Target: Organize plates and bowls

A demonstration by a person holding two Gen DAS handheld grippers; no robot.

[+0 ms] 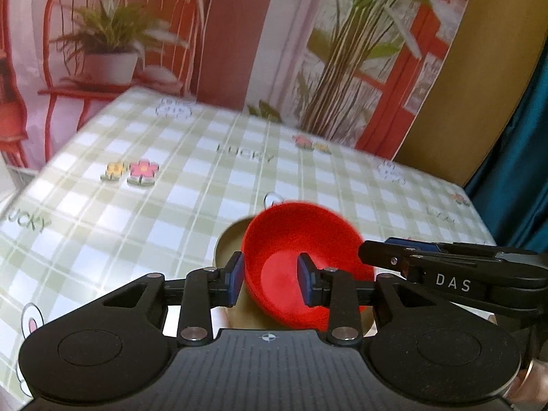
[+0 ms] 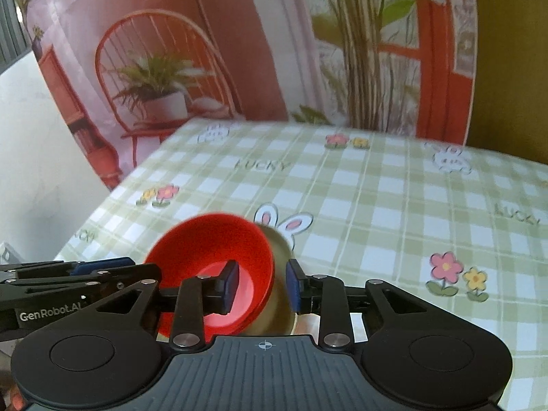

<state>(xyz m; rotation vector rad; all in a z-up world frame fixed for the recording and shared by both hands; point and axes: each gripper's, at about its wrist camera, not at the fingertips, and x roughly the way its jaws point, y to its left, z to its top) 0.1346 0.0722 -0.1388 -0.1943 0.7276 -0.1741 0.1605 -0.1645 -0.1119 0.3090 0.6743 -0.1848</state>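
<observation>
Red bowl [image 1: 304, 257] sits tilted inside an olive-gold bowl [image 1: 233, 239], both near the table's near edge, low centre in both wrist views. Left gripper [image 1: 270, 279] is part open, blue pads straddling the red bowl's near rim, one pad outside the wall at 9 o'clock of the bowl, one inside; whether the pads actually press the rim, cannot tell. Right gripper [image 2: 262, 284] is also part open, left pad inside the red bowl [image 2: 209, 267], right pad outside the olive-gold bowl [image 2: 279, 257], so it spans both walls; firm contact unclear.

Right gripper's fingers [image 1: 394, 257] enter the left view at 3 o'clock, just beside the bowl rim. Left gripper's fingers [image 2: 99, 267] enter the right view at 9 o'clock, close to the red bowl. The two tools crowd the bowls from both sides.

Checked tablecloth [image 1: 171, 171] runs open from 10 to 2 o'clock beyond the bowls, flat with printed flowers and bunnies only. Table's left edge [image 2: 113, 191] drops off at 9–10 o'clock. Far edge meets a printed backdrop [image 1: 239, 34] showing a chair and plants at 12 o'clock. Teal curtain [image 1: 513, 137] at 3 o'clock.
</observation>
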